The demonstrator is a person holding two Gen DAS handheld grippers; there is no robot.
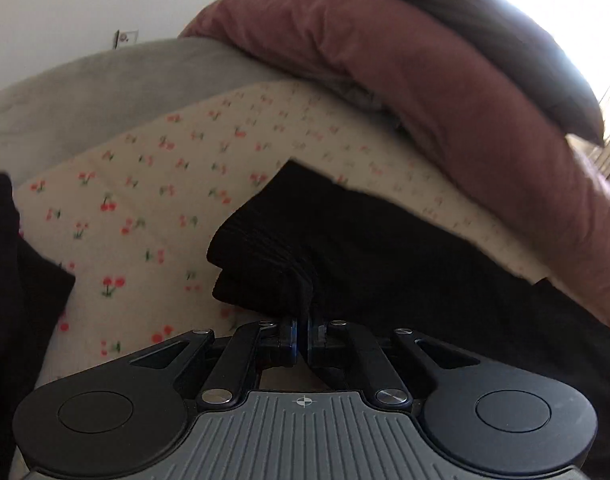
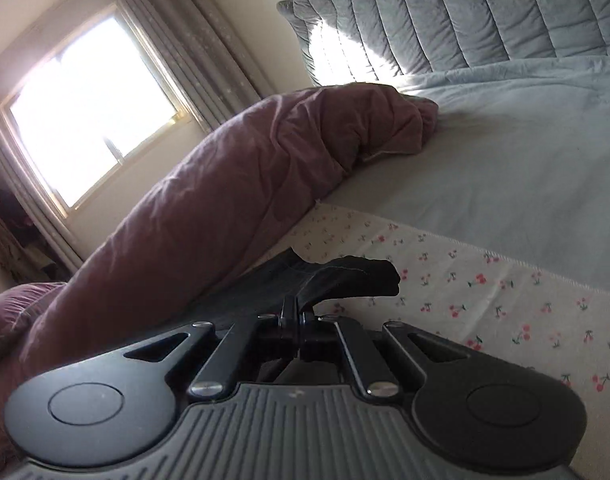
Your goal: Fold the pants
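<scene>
- A bunched edge of the black pants (image 1: 345, 248) is pinched by the closed left gripper (image 1: 302, 320), the rest spread over the cherry-print sheet (image 1: 145, 200).
- Another bunched edge of the pants is clamped by the closed right gripper (image 2: 295, 312).
- A mauve duvet (image 2: 209, 200) is heaped against the pants' far side.
- A grey quilted pillow (image 2: 445, 20) is propped beyond on the grey blanket (image 2: 505, 160); a curtained window (image 2: 93, 100) is seen behind.

Bare cherry-print sheet (image 1: 145, 184) lies open left of the black pants (image 1: 365, 248), while a bulky mauve duvet (image 1: 445, 92) walls the right side.
</scene>
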